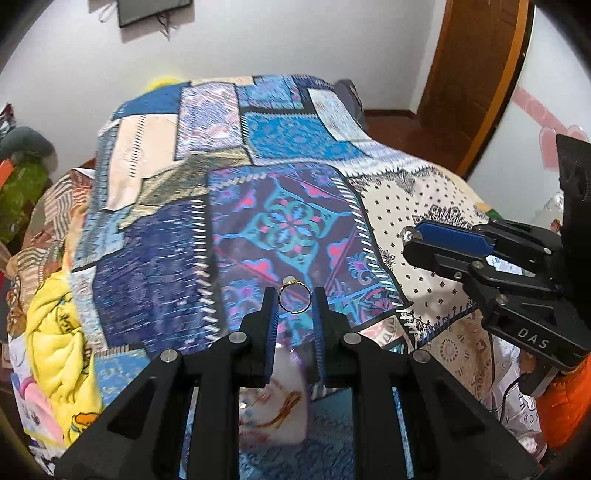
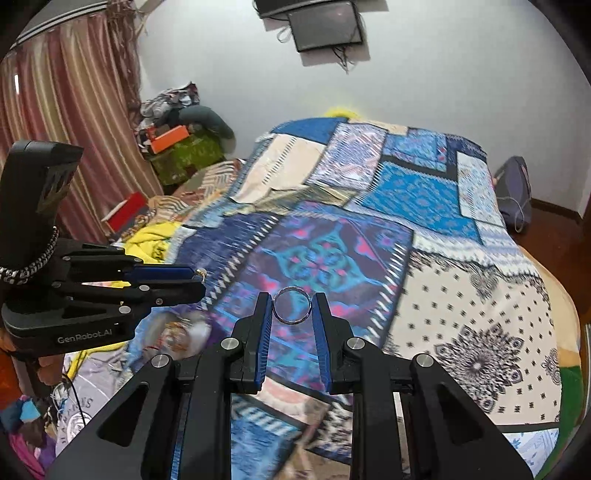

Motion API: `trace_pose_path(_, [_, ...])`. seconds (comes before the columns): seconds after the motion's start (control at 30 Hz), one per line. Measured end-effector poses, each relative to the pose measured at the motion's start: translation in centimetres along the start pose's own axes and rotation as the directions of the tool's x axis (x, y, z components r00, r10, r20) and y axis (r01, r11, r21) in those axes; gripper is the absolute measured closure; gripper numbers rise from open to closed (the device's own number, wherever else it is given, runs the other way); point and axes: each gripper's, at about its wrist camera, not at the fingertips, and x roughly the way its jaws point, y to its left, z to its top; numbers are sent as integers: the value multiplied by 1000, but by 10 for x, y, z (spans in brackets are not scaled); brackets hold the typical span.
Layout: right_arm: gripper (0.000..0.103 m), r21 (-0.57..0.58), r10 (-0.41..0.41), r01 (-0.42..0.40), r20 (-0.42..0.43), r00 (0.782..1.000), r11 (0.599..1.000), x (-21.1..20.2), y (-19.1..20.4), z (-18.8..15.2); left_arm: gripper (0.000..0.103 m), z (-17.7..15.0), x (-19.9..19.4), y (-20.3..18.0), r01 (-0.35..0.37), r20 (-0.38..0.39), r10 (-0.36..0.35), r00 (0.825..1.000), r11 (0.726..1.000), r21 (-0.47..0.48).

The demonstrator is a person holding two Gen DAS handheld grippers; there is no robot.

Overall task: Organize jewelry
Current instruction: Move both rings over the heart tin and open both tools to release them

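Left gripper [image 1: 294, 301], black frame with blue ribbed pads: jaws drawn narrow on a thin gold-coloured ring with a small raised setting [image 1: 293, 300], pinched across its width at the fingertips so the hoop stands upright and faces the lens. Right gripper [image 2: 291, 305], same make: jaws likewise narrow on a plain silver-coloured band ring [image 2: 291, 305], held edge to edge at the very tips. Both rings are carried in the air above the bed, well clear of the patchwork bedspread in blues, purples and cream [image 1: 280, 221]; neither touches the cloth. Judgement: the tip hold keeps each small hoop visible and free to be set down or slipped onto something without the pads getting in the way. Pale, blurred, rounded object with gold-brown markings [image 1: 273, 402], low beneath the left gripper: possibly a jewelry dish or pouch, but too smeared to tell. Also present: yellow fleece blanket [image 1: 59, 354] bunched at the bed's edge, striped pink curtain [image 2: 70, 122], dark wall-mounted screen [image 2: 325, 26], brown wooden door [image 1: 472, 74].
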Motion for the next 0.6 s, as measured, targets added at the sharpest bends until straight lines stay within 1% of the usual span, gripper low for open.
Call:
trace_pose_path(0.1, [83, -15, 18, -18, 11, 1000, 1000, -1, 15, 4, 86, -7, -19, 11, -13, 31, 14, 999, 1000, -18])
trace_pose_path(0.33, [83, -58, 59, -58, 21, 998, 997, 0, 48, 10, 86, -26, -48, 31, -42, 74, 45, 996, 998, -45])
trace_pose_path(0.43, [83, -72, 74, -73, 12, 997, 995, 4, 59, 9, 86, -35, -52, 38, -47, 76, 51, 996, 997, -55])
trace_pose_path(0.6, [83, -86, 89, -91, -28, 996, 992, 17, 70, 3, 86, -51, -46, 45, -42, 54, 46, 997, 996, -72])
